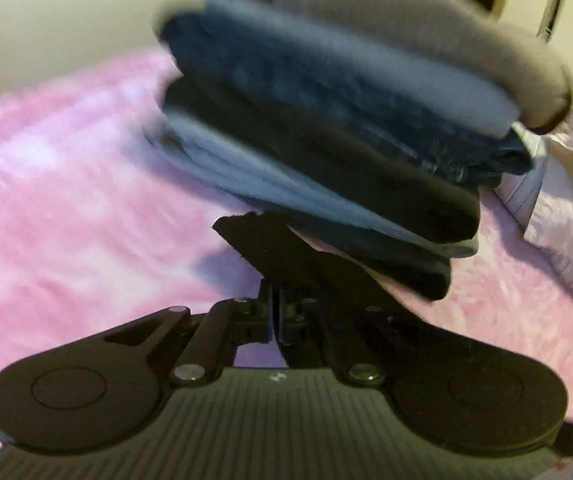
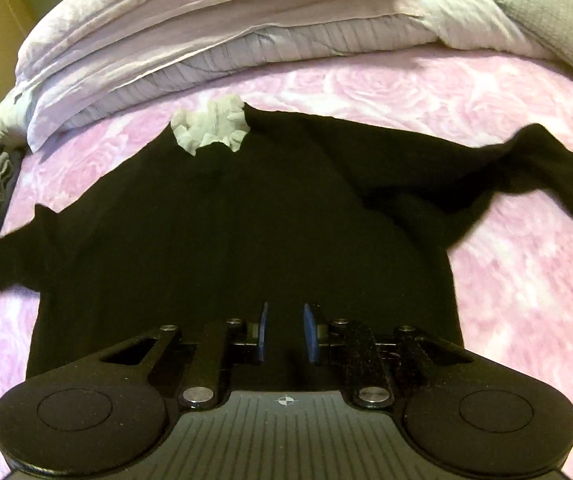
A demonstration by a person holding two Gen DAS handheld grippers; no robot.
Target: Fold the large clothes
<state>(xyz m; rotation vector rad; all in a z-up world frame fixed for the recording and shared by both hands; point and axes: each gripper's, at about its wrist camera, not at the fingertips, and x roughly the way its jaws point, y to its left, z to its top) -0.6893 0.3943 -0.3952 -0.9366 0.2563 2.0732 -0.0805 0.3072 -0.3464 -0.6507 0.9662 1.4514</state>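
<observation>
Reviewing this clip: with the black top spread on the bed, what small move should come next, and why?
Probably the right gripper, jaws apart above the hem, should reach to the outstretched sleeve and fold it inward: the black top lies flat, both sleeves still spread on the pink blanket.

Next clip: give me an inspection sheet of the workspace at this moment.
Surface: pink blanket on a bed.
Job's things: black top spread flat, sleeves out, with a white frill at the neck; stack of folded clothes.
Clutter: bedding heaped beyond the top.
Grippers: left claw shut, black cloth by its tips, grip unclear; right claw open over the top's hem, holding nothing.
Cables: nothing seen.
Surroundings: plain wall.
</observation>
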